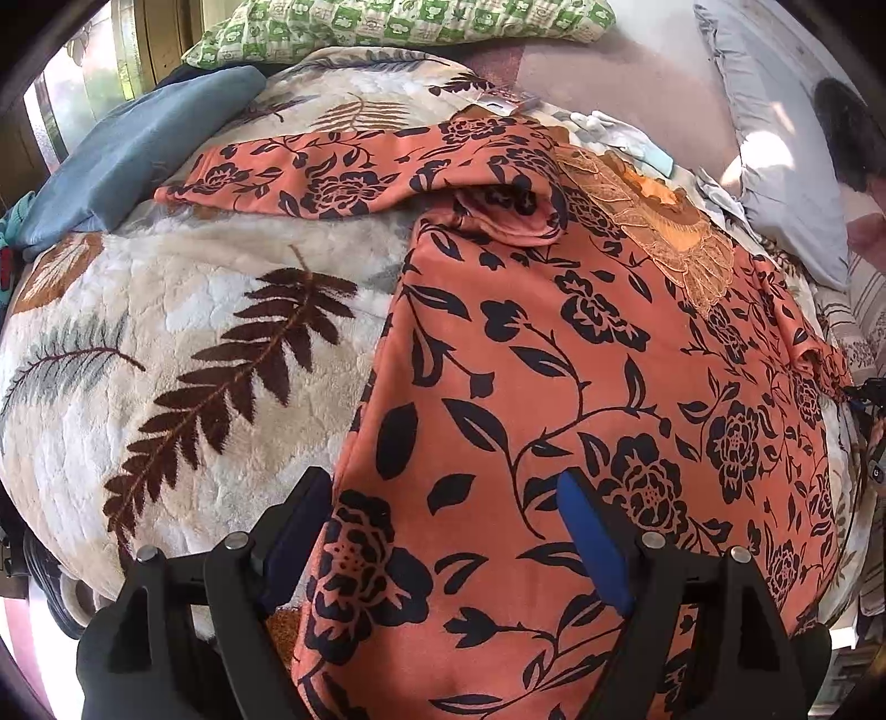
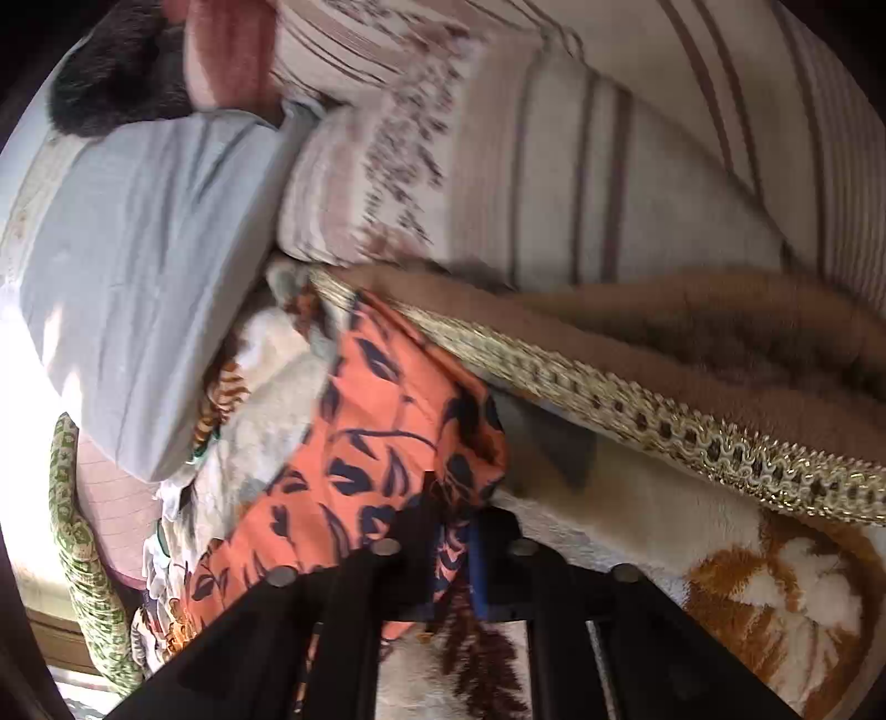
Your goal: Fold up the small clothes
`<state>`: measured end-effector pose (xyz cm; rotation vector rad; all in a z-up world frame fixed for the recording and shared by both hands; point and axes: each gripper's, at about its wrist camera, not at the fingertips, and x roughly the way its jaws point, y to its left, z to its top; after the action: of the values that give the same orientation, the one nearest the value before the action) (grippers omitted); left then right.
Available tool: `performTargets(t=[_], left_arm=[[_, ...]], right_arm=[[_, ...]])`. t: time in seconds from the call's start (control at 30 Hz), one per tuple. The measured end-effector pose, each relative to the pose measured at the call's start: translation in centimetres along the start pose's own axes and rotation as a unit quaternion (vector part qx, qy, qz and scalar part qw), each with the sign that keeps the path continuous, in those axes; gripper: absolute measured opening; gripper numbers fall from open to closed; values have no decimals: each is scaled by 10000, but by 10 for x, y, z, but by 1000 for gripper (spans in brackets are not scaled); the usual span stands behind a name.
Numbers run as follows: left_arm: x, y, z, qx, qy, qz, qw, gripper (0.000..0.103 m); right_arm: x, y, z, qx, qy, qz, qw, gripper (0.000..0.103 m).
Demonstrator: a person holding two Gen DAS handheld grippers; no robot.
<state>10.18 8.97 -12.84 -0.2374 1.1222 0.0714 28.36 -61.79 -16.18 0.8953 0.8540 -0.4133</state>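
An orange top (image 1: 554,387) with dark blue flowers lies spread out on a fluffy leaf blanket (image 1: 194,343) on the bed. One long sleeve (image 1: 332,171) is stretched out to the far side, and a bit of golden lace (image 1: 664,232) sits near the neck. The cloth looks thin and smooth, so I think it will slide and bend easily.

The left gripper (image 1: 443,531) has its blue-padded fingers wide apart, one on each side of the top's bottom corner. It holds nothing. I think it is set there to pinch the hem.

The right gripper (image 2: 454,531) is squeezed tight on a bunch of the orange cloth at the other side of the top, most likely the other sleeve. I think it holds that part so it can be pulled across for a fold.

A grey pillow (image 2: 138,249), a striped quilt (image 2: 609,138) and a brown furry blanket with shiny gold trim (image 2: 637,399) lie close by. A green checked pillow (image 1: 398,22) and a blue cloth (image 1: 138,155) sit at the far end. The top is not folded yet.
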Motion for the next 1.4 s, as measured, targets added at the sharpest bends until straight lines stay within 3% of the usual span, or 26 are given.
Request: performTargets(t=[0.17,0.27,0.43,0.53,0.6,0.67,0.7,0.77,0.87,0.97,1.03,1.1,1.17,1.23,1.3,1.4], left_arm=[[-3,19,-3,-260,-114,-124,9995,84],[-5,31,-5,-485,-135,-274,9984,84],[-16,49,-10,-613,-294,-332,9971,84],[-20,65,-13,-777,-282,-313,9961,84],[-22,75,-15,-910,-276,-299,9950,84],[-22,82,-16,-1006,-230,-274,9943,84],[-22,83,-17,-1031,-193,-271,9941,84],[-22,83,-17,-1013,-188,-285,9943,84],[-19,74,-16,-874,-179,-275,9956,84],[-15,58,-10,-705,-165,-359,9967,84],[-15,46,-6,-589,-189,-427,9972,84],[-13,34,-4,-490,-191,-431,9977,84],[-11,22,1,-371,-142,-487,9980,84],[-10,8,11,-214,-179,-533,9982,84],[-9,-5,27,-51,-312,-619,9976,84],[-1,-22,61,-65,-439,-757,9961,84]], right_arm=[[-38,77,-12,-960,-413,438,9936,7],[-69,156,-46,-1774,-550,1082,9766,7],[-95,278,-164,-2908,-186,2201,9309,7],[-75,317,-248,-3269,302,2415,9132,8],[-42,330,-302,-3463,881,2405,9025,11],[-2,341,-362,-3999,1662,2166,8749,36],[10,336,-387,-4186,1854,1935,8677,74],[24,320,-408,-4243,2029,1881,8622,79],[11,284,-391,-3767,2043,2278,8743,79],[-10,240,-336,-2910,1821,2510,9051,79],[-13,197,-288,-2045,1621,2458,9335,79],[0,151,-245,-1012,1683,2424,9501,79],[17,112,-219,-220,1873,2342,9537,79],[31,90,-208,-16,1977,2167,9560,78],[30,89,-209,-135,2017,2317,9516,78],[21,107,-216,-791,1940,2299,9504,78]])
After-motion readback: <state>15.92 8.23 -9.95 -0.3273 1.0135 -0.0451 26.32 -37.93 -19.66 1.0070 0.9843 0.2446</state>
